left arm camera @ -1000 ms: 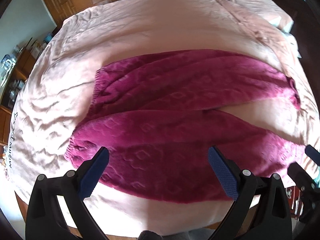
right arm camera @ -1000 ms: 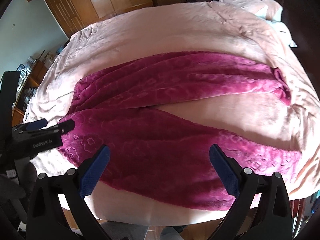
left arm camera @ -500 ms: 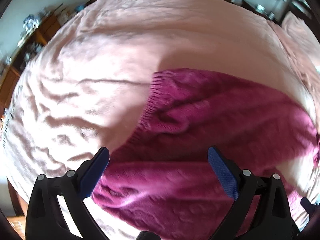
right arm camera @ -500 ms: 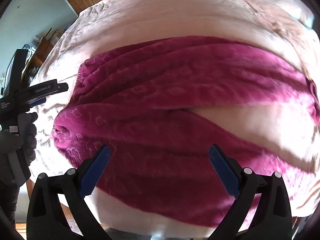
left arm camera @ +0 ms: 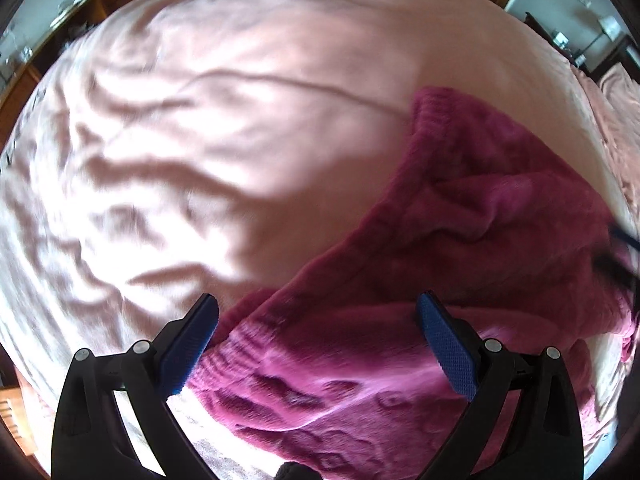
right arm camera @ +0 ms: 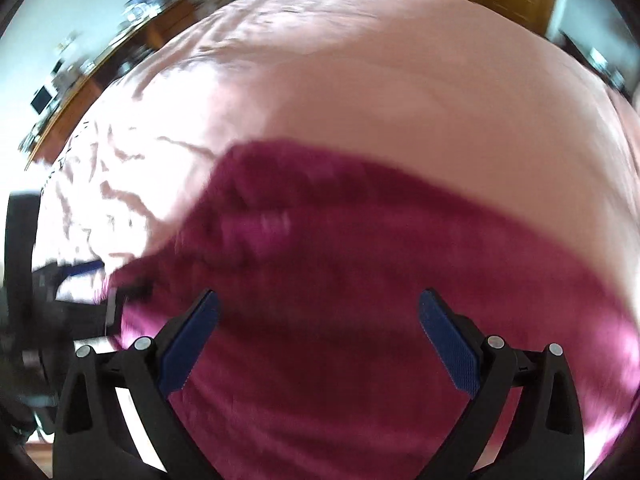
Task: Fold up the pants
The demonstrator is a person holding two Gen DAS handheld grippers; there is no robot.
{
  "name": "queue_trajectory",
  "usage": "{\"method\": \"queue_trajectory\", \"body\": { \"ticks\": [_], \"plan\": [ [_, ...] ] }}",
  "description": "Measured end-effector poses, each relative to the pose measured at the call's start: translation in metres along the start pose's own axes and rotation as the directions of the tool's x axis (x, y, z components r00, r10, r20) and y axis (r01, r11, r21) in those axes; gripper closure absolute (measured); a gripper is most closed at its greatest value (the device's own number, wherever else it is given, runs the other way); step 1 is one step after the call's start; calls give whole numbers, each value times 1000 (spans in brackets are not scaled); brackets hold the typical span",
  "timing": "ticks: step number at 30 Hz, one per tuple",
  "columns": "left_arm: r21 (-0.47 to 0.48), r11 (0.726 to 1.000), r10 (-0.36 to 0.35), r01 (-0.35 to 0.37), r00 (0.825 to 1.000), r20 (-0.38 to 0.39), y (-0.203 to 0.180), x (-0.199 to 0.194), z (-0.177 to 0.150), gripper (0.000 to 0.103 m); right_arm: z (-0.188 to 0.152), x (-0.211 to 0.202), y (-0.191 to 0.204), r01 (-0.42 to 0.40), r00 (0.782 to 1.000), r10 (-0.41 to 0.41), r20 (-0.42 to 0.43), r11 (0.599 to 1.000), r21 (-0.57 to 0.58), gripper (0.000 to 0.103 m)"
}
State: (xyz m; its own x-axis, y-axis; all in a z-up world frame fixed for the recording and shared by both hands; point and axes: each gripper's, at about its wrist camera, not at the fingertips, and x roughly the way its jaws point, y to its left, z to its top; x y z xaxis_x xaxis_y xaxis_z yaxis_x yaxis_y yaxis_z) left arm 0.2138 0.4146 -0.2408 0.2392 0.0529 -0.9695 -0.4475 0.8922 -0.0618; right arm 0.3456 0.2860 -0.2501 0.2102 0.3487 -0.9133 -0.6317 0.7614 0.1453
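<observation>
With both grippers' jaws spread and holding nothing, we have dropped the left gripper (left arm camera: 316, 344) and right gripper (right arm camera: 318, 340) close over the pants (left arm camera: 460, 240) near the bed's (left arm camera: 240, 100) front edge, ready to pinch the waistband.

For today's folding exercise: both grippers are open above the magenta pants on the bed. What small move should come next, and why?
Probably lower the left gripper onto the ribbed waistband edge of the pants and close. Its jaws are open, holding nothing, with that edge lying between them.
</observation>
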Motion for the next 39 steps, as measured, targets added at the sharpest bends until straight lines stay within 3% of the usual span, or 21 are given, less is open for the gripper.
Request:
{"method": "queue_trajectory", "body": {
  "ticks": [5, 7, 10, 14, 17, 18, 19, 20, 21, 23, 26, 27, 29, 31, 34, 36, 39],
  "plan": [
    [-40, 999, -19, 19, 1000, -13, 26, 6, -17, 5, 71, 46, 12, -31, 999, 24, -42, 988, -152, 3],
    [-49, 998, -32, 32, 999, -11, 33, 6, -22, 5, 92, 62, 16, -80, 995, 67, -73, 978, -194, 3],
    [-53, 997, -47, 47, 999, 4, 39, 5, -27, 5, 115, 83, 21, -202, 975, 177, -137, 959, -198, 3],
    [-56, 996, -65, 66, 998, 12, 45, 7, -34, 5, 136, 121, 16, -291, 944, 255, -208, 943, -165, 3],
    [-76, 994, -76, 77, 997, 15, 47, 10, -40, 5, 137, 141, 13, -392, 892, 350, -286, 914, -102, 18],
    [-85, 993, -78, 79, 997, 15, 47, 10, -42, 5, 137, 143, 14, -398, 888, 354, -294, 912, -103, 31],
    [-93, 992, -80, 81, 997, 16, 53, 13, -42, 5, 137, 144, 14, -400, 888, 356, -292, 910, -107, 36],
    [-103, 991, -80, 82, 997, 19, 54, 11, -43, 5, 137, 144, 13, -419, 877, 377, -299, 903, -90, 58],
    [-109, 991, -79, 80, 997, 21, 56, 10, -45, 5, 137, 143, 12, -435, 865, 396, -310, 898, -69, 71],
    [-117, 990, -73, 76, 997, 28, 54, 8, -44, 5, 139, 134, 16, -424, 876, 379, -299, 900, -103, 78],
    [-120, 990, -62, 67, 997, 45, 58, 3, -46, 5, 148, 101, 26, -336, 935, 298, -192, 919, -207, 84],
    [-122, 990, -62, 68, 997, 52, 58, 1, -45, 5, 156, 84, 28, -254, 966, 235, -104, 936, -243, 84],
    [-119, 991, -59, 66, 996, 60, 56, -2, -43, 5, 172, 60, 29, -92, 993, 111, 51, 955, -283, 84],
    [-100, 994, -49, 55, 997, 62, 52, 1, -42, 5, 184, 58, 26, -20, 992, 53, 113, 963, -270, 84],
    [-74, 997, -3, 5, 1000, 28, 43, 16, -41, 5, 189, 79, 17, 17, 992, 11, 124, 975, -222, 84],
    [-75, 996, 43, -47, 998, -48, 44, 39, -45, 5, 180, 96, 15, 37, 994, -14, 112, 977, -212, 84],
    [-157, 988, -14, 0, 996, -87, 60, 50, -49, 5, 173, 109, 19, 63, 993, -41, 112, 977, -202, 74]
  ]
}}
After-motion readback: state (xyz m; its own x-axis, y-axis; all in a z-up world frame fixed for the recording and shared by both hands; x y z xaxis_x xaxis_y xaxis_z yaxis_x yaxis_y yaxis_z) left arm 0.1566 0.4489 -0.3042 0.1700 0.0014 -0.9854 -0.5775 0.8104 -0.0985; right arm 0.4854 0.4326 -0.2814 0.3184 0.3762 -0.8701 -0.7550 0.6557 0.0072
